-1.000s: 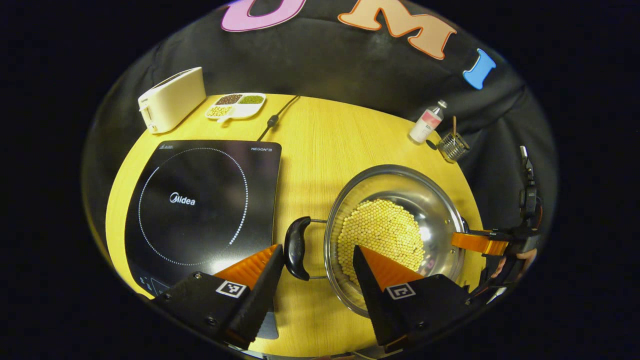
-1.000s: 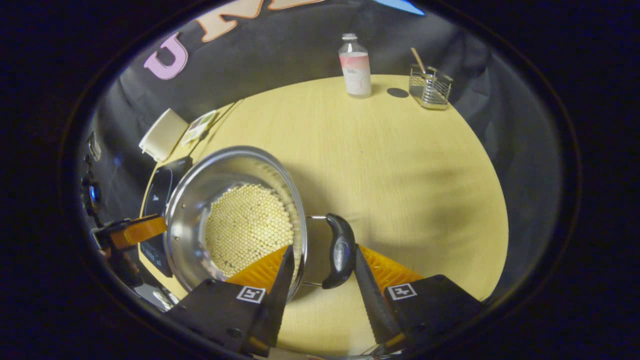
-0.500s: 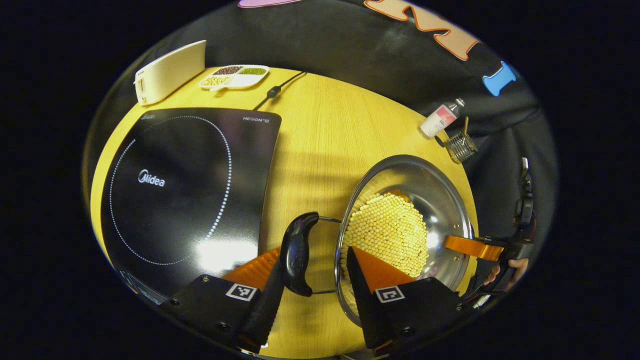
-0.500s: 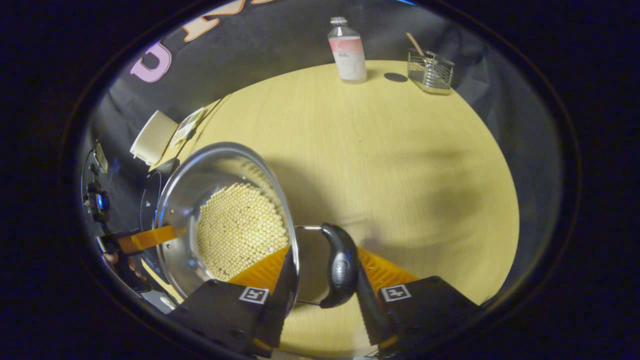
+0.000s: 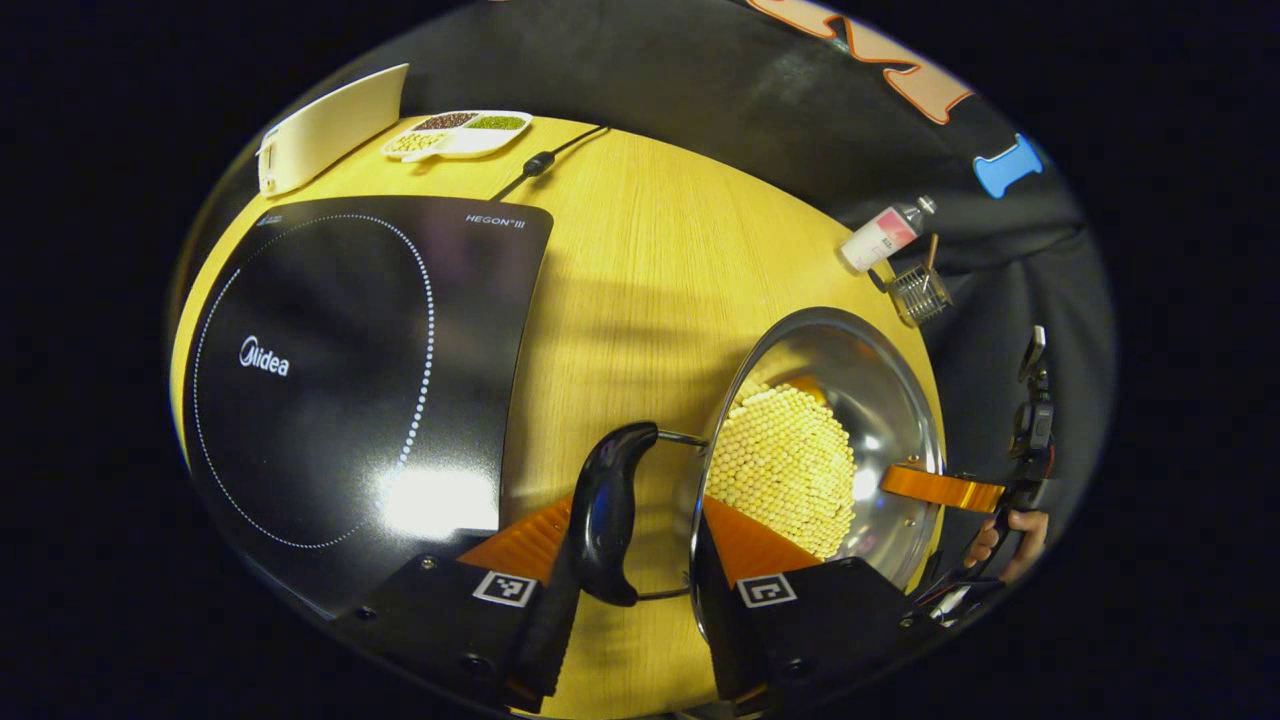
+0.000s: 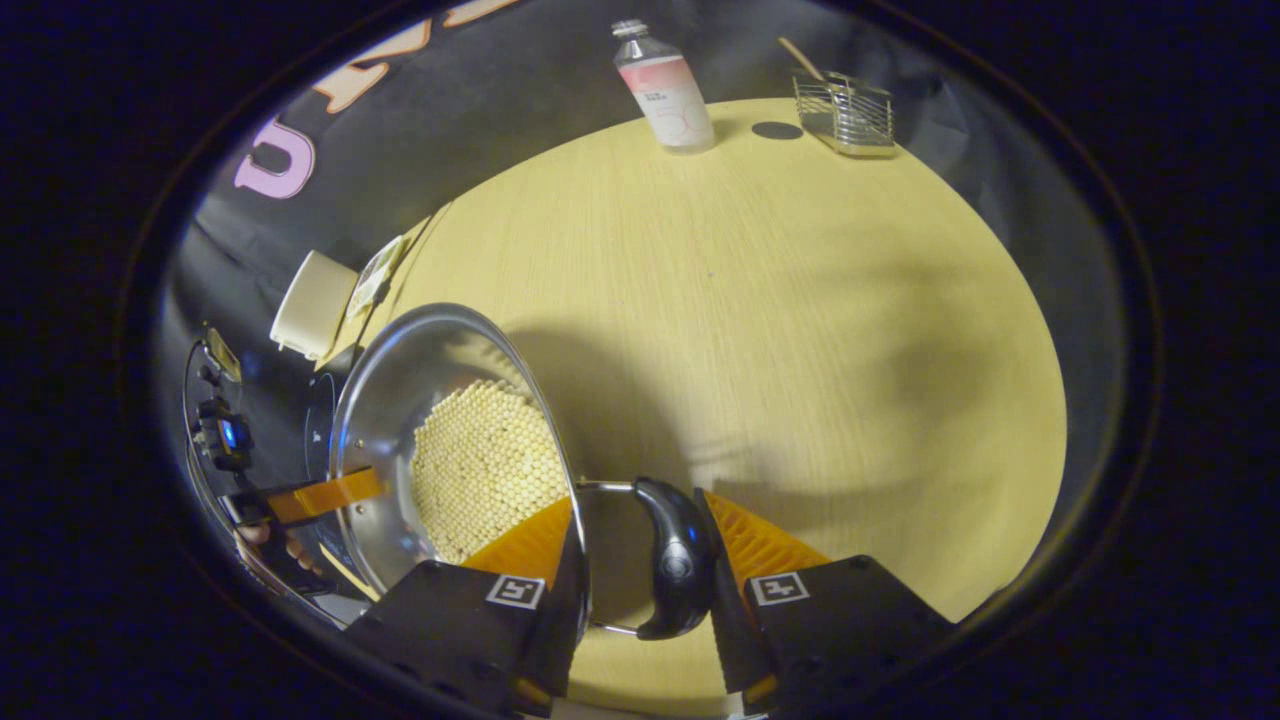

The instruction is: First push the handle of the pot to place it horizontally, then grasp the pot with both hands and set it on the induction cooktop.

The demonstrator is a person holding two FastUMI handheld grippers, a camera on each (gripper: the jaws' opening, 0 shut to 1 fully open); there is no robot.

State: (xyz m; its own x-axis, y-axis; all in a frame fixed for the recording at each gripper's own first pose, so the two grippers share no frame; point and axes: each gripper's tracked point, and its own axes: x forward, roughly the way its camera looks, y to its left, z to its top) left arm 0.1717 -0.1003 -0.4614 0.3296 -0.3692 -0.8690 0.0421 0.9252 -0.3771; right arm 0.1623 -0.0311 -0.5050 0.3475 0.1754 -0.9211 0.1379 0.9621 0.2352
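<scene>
In the left gripper view, the left tongs point(image 5: 632, 585) straddle the near wall of the round stainless-steel pot point(image 5: 880, 400) with pale yellow beads in its bottom, one finger outside the black curved side handle point(image 5: 606, 522) and the other inside the rim; a second ago they stood spread around that handle, and now they have drawn in until the handle and rim sit between them, though I cannot tell whether both fingers truly press. The pot now appears tipped and raised compared with a second ago, and the flat black induction cooktop point(image 5: 350, 360) with its dotted ring has grown larger on the left of the yellow wooden worktop point(image 5: 640, 270), so the carry toward it seems under way. Across the pot, the other tongs grip the far side, held by a hand point(image 5: 1005, 535). In the right gripper view, the right tongs point(image 6: 640, 570) bracket the pot's other black handle point(image 6: 675, 555), one finger inside the rim point(image 6: 540, 440) and one outside, closer together than a second ago; contact looks likely but is not certain. The pot sits lifted above the worktop, its shadow spreading beneath. Handles lie level, so what remains is to cross over and lower the pot onto the ring.
</scene>
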